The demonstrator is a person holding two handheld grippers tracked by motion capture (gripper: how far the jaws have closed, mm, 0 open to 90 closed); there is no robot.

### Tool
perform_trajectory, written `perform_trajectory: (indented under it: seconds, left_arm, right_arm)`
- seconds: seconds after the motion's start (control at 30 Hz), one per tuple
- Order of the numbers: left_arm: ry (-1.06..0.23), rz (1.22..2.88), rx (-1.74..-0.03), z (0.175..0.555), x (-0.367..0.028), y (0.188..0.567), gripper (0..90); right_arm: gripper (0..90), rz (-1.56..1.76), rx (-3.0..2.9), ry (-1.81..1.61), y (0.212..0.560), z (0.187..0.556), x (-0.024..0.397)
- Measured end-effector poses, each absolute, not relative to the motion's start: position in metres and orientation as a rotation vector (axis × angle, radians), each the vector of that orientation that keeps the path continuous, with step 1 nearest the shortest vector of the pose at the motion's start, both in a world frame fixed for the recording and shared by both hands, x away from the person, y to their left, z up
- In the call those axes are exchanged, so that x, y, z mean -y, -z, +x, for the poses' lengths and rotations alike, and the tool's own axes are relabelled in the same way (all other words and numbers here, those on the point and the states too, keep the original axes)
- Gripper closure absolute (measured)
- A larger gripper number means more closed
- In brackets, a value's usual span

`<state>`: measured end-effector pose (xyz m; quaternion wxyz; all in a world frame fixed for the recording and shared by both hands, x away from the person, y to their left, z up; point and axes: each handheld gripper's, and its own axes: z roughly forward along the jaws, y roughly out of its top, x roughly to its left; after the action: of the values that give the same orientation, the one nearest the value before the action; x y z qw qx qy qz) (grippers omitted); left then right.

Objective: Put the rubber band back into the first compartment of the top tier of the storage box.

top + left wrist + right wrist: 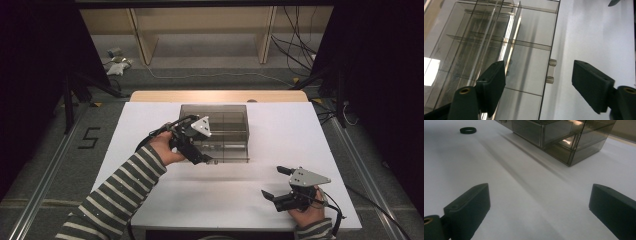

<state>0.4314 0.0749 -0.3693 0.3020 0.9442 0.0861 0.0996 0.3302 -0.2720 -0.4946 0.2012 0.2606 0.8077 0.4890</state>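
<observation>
— Nearest the high camera, what is at the bottom edge?

— Striped sleeve [117,192] at about 7 o'clock, running up to the left hand [164,148], and at 5 o'clock the right hand [309,212] resting on the white table [225,195].

— How does the right gripper stand?

— Right gripper [279,185] sits low at 4 o'clock, its jaws wide apart with nothing between them. In the right gripper view only bare table lies between the two black pads, and a small black ring [468,130] lies far off at 11 o'clock.

— And the left gripper?

— Left gripper [209,161] is just left of the table's centre, at the front left corner of the smoky clear drawer box [222,125]. Its jaws stand apart. In the left gripper view they straddle the box's front edge, where a small clear handle [551,71] sticks out; the pads do not press on it.

— Where is the box itself?

— Middle of the table, toward 12 o'clock from the hands, well apart from the right gripper. Its drawers look pushed in, as far as the tinted walls let me tell.
</observation>
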Motion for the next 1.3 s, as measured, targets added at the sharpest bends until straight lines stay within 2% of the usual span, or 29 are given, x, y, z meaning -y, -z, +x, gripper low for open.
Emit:
perform_trajectory:
  seconds: [0.23,0.77,0.97,1.3]
  left_arm:
    - [-0.292,2.469,-0.271,0.43,-0.087,0.367,15.6]
    - [-0.365,2.334,-0.437,0.422,-0.136,0.36,4.9]
    - [-0.365,2.291,-0.514,0.421,-0.16,0.362,2.0]
    - [-0.35,2.208,-0.654,0.42,-0.194,0.367,1.9]
  right_arm:
    - [4.6,0.721,-2.257,-1.366,0.495,0.33,0.272]
    - [4.6,0.72,-2.262,-1.362,0.495,0.33,0.272]
    - [4.6,0.725,-2.273,-1.356,0.495,0.332,0.27]
    - [4.6,0.732,-2.274,-1.345,0.496,0.332,0.27]
